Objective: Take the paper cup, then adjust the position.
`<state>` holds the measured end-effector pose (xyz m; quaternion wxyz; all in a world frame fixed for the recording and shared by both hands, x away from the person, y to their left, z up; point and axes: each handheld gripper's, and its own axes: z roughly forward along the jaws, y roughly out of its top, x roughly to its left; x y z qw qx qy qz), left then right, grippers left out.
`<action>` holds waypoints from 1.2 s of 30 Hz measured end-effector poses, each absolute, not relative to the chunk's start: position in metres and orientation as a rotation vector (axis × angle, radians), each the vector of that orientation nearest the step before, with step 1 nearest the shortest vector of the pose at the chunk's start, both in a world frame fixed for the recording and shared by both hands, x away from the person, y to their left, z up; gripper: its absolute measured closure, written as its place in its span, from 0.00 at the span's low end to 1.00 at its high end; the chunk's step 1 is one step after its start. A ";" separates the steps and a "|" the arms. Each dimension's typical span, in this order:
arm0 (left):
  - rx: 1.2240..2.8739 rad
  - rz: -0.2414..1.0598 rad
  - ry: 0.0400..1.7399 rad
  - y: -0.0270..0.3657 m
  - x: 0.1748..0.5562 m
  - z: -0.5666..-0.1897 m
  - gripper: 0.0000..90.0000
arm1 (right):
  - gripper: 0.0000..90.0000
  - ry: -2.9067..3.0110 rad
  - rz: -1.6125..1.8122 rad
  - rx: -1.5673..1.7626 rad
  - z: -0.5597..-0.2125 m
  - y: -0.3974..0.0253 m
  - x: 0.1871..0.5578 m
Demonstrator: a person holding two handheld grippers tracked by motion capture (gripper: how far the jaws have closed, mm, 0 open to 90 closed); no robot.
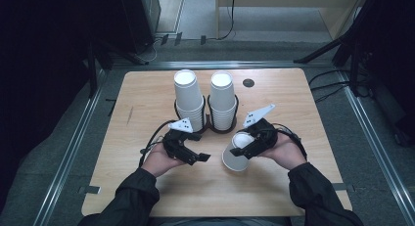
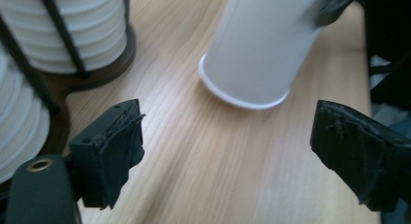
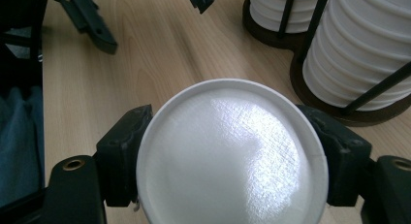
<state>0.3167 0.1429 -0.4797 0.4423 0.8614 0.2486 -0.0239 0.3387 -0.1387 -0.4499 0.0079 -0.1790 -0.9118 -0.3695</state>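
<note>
I judge one white paper cup (image 1: 237, 151) already pulled from the two upside-down stacks in the black wire holder (image 1: 222, 125): my right gripper (image 1: 247, 148) clamps it, tilted near the wooden table (image 1: 147, 96), while my left gripper (image 1: 198, 159) gapes empty beside it, placement remaining.

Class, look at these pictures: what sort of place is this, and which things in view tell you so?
Probably a lab or recording room, not a café. A small wooden table stands on grey carpet between metal floor rails. Tripod legs and cables surround it. Hand-held tongs work paper cups: the right tongs grip one cup.
</note>
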 end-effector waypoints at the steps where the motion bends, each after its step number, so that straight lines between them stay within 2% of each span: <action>1: 2.132 -0.065 0.618 0.142 0.316 -0.480 0.12 | 0.28 -2.846 -1.153 -0.561 -0.450 -0.138 0.339; 14: 2.158 -0.061 0.568 0.127 0.313 -0.481 0.09 | 0.29 -2.778 -1.223 -0.511 -0.446 -0.128 0.336; 17: 2.164 -0.095 0.551 0.120 0.313 -0.482 0.06 | 0.29 -2.776 -1.232 -0.502 -0.445 -0.127 0.334; 21: 2.186 -0.069 0.536 0.112 0.313 -0.484 0.03 | 0.29 -2.760 -1.246 -0.488 -0.444 -0.125 0.333; 36: 2.182 -0.081 0.459 0.098 0.312 -0.490 0.03 | 0.29 -2.715 -1.351 -0.460 -0.433 -0.114 0.327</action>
